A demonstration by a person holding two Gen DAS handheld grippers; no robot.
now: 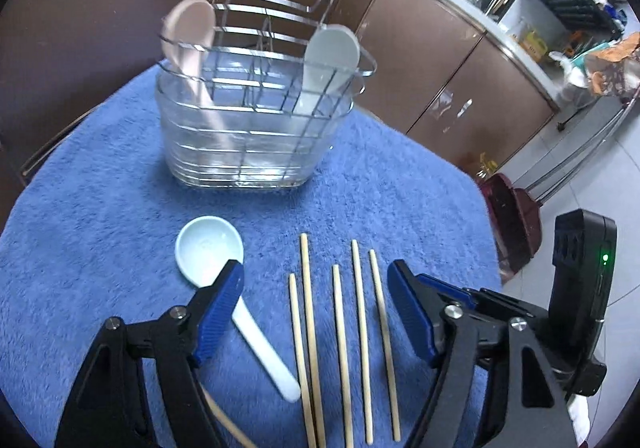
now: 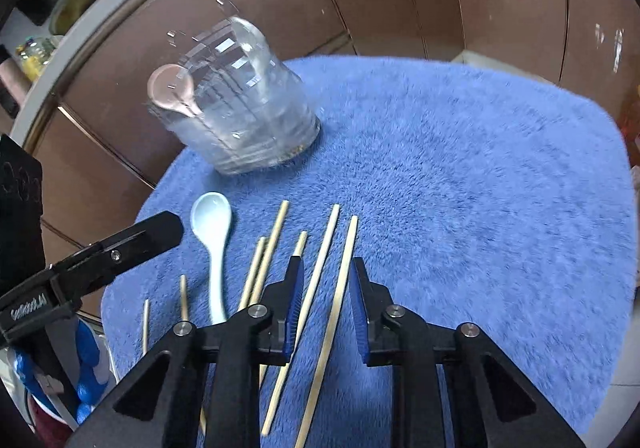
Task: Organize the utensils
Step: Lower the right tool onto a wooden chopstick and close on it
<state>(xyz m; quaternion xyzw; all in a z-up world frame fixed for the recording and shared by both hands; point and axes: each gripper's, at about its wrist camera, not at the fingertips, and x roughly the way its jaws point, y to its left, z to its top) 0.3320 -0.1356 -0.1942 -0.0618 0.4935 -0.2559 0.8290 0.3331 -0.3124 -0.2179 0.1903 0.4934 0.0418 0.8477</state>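
The right gripper (image 2: 326, 288) is standing with its jaws narrowed to a slim gap, and two chopsticks (image 2: 328, 308) are lying in that gap on the blue towel (image 2: 480, 187). The pads are not pressing on either stick; whether they are touching cannot be told. The sticks are running lengthwise, away from the fingers toward the far side of the towel, so their long axis is lying roughly along the gripper's pointing line and across the closing direction. In my judgement, this suits a pinch across the shafts.

The left gripper (image 1: 316, 300) is standing wide and holding nothing. Five chopsticks (image 1: 340, 348) are lying between its blue pads (image 1: 412, 316), near parallel, pointing away from it. The white spoon (image 1: 224, 280) is lying at its left finger, bowl far and handle near, partly covered by that finger.

Beyond both grippers, the wire utensil caddy (image 1: 256, 127) is standing upright at the far part of the towel, already carrying a pink spoon (image 1: 192, 35) and a white spatula (image 1: 332, 51).

The right gripper is probably the one set up for the coming pick; the caddy is lying ahead and to its left.
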